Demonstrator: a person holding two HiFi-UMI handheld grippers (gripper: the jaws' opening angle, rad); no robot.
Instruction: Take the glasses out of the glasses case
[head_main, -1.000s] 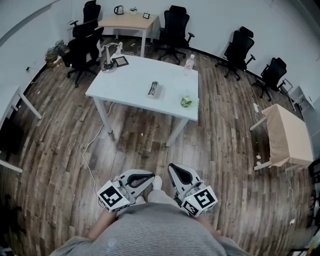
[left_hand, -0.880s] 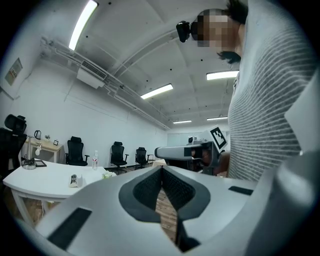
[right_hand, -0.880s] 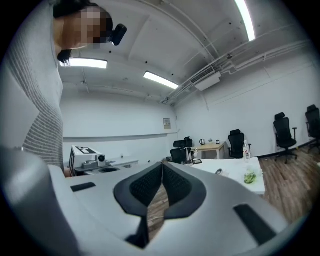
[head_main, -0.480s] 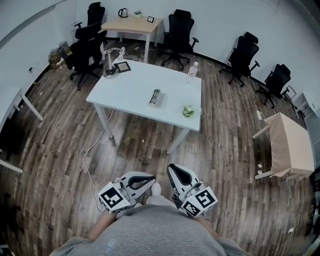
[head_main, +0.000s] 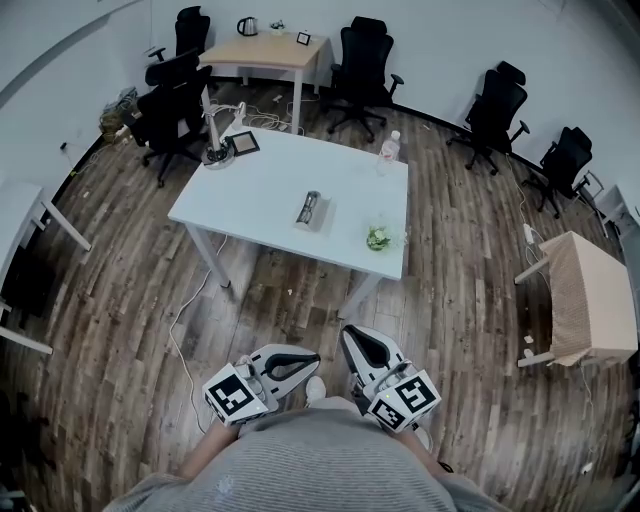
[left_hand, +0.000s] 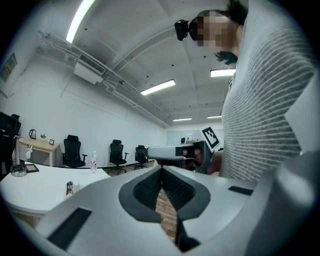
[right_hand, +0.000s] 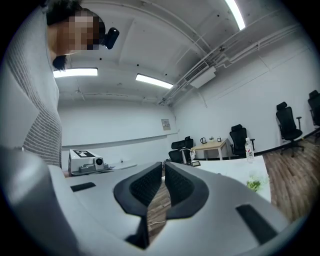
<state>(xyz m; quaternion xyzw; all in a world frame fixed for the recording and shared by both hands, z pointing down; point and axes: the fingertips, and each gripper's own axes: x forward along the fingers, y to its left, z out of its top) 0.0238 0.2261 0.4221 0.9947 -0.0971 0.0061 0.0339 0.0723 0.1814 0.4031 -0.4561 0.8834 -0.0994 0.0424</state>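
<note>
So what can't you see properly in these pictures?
Glasses case, head view: too far and small to tell whether it's open or holds glasses.
Green thing on the table, head view: too small to name.
Bottle, head view: label too small to read.

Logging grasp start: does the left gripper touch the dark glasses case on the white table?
Apart. Head view: left gripper by the waist, dark glasses case across wooden floor.

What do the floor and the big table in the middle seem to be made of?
Floor: wood or wood-look planks, brown, matt; seams and grain streaks show. Big table: smooth white top, perhaps laminate or painted board; no grain visible. Its slim white legs may be metal.
</note>
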